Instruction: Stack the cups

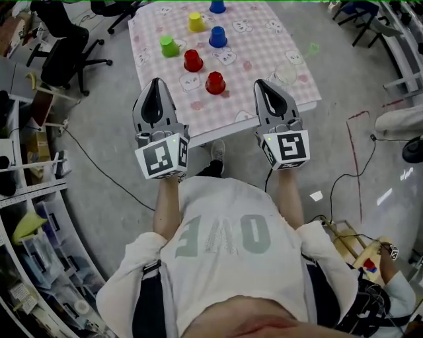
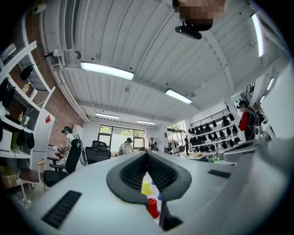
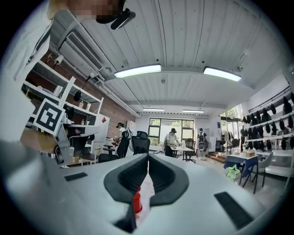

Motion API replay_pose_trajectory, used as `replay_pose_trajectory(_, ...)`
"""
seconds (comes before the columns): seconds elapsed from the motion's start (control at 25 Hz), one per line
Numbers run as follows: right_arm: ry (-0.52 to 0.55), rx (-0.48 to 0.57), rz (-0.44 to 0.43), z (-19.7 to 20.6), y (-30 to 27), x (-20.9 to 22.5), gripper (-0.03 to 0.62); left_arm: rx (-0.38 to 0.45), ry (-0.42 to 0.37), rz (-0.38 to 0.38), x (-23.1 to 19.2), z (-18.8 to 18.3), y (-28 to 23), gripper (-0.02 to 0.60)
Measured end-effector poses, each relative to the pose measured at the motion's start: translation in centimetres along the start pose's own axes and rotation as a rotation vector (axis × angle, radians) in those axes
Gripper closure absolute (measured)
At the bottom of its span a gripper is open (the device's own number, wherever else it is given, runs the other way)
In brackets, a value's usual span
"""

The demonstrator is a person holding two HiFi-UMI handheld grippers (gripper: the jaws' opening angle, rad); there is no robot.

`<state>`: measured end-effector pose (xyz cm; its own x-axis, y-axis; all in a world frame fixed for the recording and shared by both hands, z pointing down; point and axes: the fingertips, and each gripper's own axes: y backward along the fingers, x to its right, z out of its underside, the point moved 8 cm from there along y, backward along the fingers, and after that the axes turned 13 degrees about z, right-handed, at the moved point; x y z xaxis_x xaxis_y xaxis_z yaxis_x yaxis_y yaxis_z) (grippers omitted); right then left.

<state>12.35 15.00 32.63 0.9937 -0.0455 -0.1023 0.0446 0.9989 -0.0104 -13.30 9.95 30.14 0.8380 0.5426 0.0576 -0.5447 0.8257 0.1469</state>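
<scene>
The table [image 1: 291,49], under a pink checked cloth, fills 12 o'clock of the head view. At 6 o'clock the person's shirt [image 1: 198,204] bears big pale letters, upside down, seemingly "ONE".

The left gripper [image 1: 156,84] and right gripper [image 1: 262,85] hover side by side over the table's near edge. Each has its jaws pressed together on nothing.

All the cups stand upside down and well apart from both grippers. The near red cup [image 1: 215,83] sits at 2 o'clock from the left gripper and 9 o'clock from the right. Beyond it, toward 12, stand another red cup [image 1: 193,61], a green cup [image 1: 169,46], a blue cup [image 1: 217,37], a yellow cup [image 1: 195,22] and a far blue cup [image 1: 217,6].
</scene>
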Motion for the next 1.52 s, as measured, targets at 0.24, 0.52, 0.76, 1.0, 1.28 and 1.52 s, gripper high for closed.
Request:
replay_pose_trajectory(0.24,-0.003,-0.012,-0.043,-0.3,-6.8,-0.6,0.565,-0.017,0.027,-0.040,-3.6,1.8,-4.5,0.557)
replay_pose_trajectory(0.52,-0.023,-0.043,-0.088,1.2,-11.1,-0.5,0.565,-0.039,0.032,-0.022,-3.2,3.8,-7.6,0.557)
replay_pose_trajectory(0.76,-0.054,-0.022,-0.127,2.3,-14.2,0.5,0.565,-0.063,-0.010,-0.108,-3.7,4.6,-9.5,0.557)
replay_pose_trajectory(1.0,-0.062,-0.034,-0.168,2.7,-15.5,1.3,0.565,-0.096,-0.058,-0.137,-4.2,5.0,-10.7,0.557)
replay_pose_trajectory(1.28,-0.023,-0.130,-0.378,3.4,-16.1,0.1,0.440,-0.108,-0.056,-0.164,-4.8,5.9,-10.8,0.557)
replay_pose_trajectory(1.52,0.105,-0.270,-0.640,4.6,-16.6,-2.6,0.327,-0.097,-0.047,-0.170,-4.8,5.9,-10.9,0.557)
